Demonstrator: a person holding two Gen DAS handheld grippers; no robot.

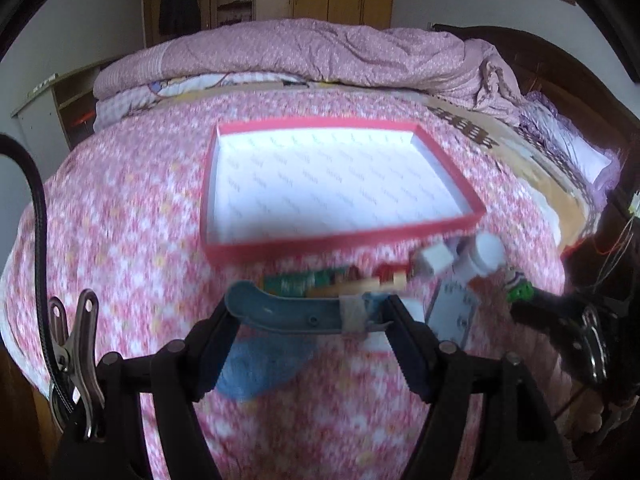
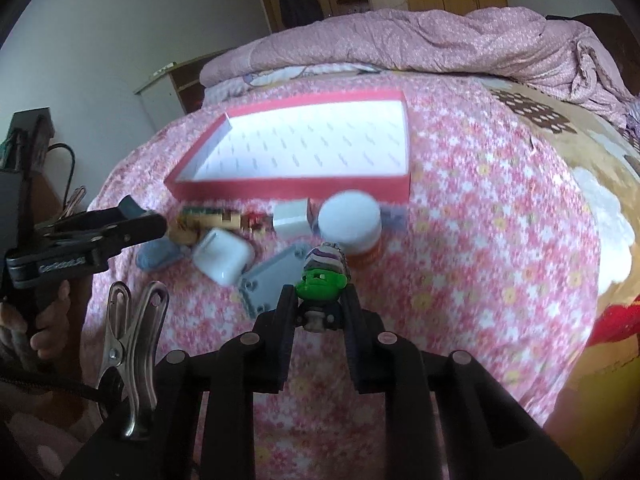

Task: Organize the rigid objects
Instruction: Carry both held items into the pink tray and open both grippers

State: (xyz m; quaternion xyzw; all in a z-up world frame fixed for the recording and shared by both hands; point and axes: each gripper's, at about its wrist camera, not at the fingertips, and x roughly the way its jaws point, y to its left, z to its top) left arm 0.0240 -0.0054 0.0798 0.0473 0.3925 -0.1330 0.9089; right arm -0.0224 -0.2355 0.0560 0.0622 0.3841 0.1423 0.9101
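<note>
The left gripper [image 1: 310, 316] reaches forward over the bed [image 1: 120, 208], its fingers [image 1: 218, 334] clamped on a teal curved piece [image 1: 288, 312] that lies crosswise between them, long axis running left to right, its rounded end poking out past the left finger; it sits above a blurred blue patch on the cover. The right gripper [image 2: 318, 308] is held low and level beside it, fingers [image 2: 285, 312] closed on the base of a small green-headed figure [image 2: 322, 276], which stands upright with its striped cap pointing away toward the box. The red-rimmed box [image 2: 296, 186] with a white printed lining lies flat on the floral bedspread, its long side facing the grippers. Just in front of its near wall is a loose row: a green and brown strip [image 2: 200, 216], a white cube [image 2: 291, 218], a white-capped jar [image 2: 350, 222] lying near the box corner, a white rounded case [image 2: 224, 254] and a grey flat plate [image 2: 272, 280] tilted beside the figure. Motion blur softens finer detail.
</note>
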